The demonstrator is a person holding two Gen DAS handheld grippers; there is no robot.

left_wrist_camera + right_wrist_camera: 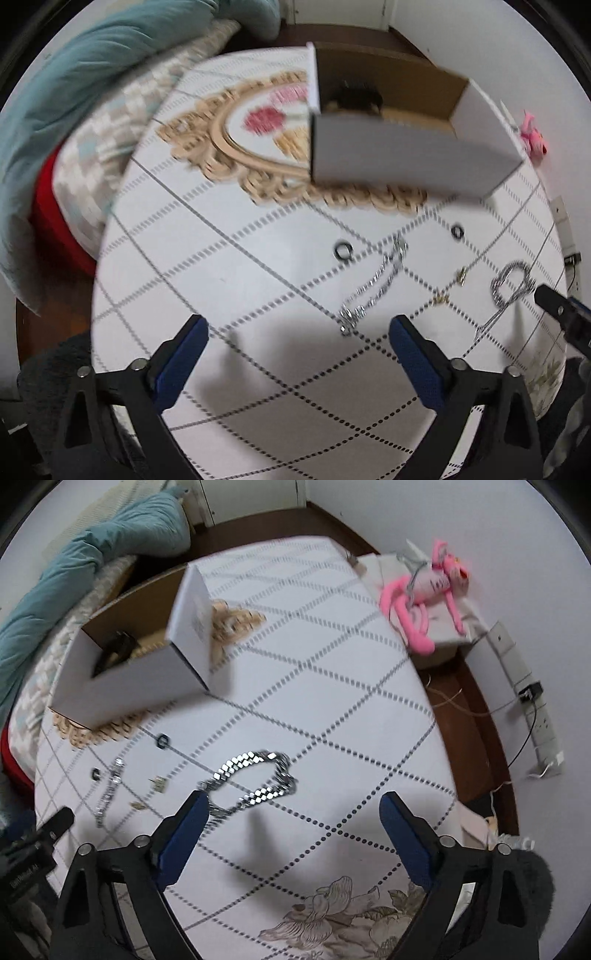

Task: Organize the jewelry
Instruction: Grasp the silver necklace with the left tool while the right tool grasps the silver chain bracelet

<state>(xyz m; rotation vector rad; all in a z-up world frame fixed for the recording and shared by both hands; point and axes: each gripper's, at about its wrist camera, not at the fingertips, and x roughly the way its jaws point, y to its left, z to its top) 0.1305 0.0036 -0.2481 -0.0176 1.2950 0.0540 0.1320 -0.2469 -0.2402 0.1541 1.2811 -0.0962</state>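
Jewelry lies on a white table (229, 295) with a dotted grid. In the left wrist view a thin silver bracelet (373, 288) lies just ahead of my open, empty left gripper (299, 332); two dark rings (342, 251) (457, 232) and small gold earrings (441, 298) lie beyond. A chunky silver chain (511, 284) lies at the right. In the right wrist view that chain (255, 782) lies just ahead of my open, empty right gripper (293, 810). An open white box (402, 158) (144, 679) with a dark item inside stands behind.
A beige doily (266, 184) lies under the box. Teal bedding (74, 74) and a patterned pillow (110, 140) lie left of the table. A pink plush toy (428, 590) lies on a side surface at the right; a power strip (535, 720) lies on the floor.
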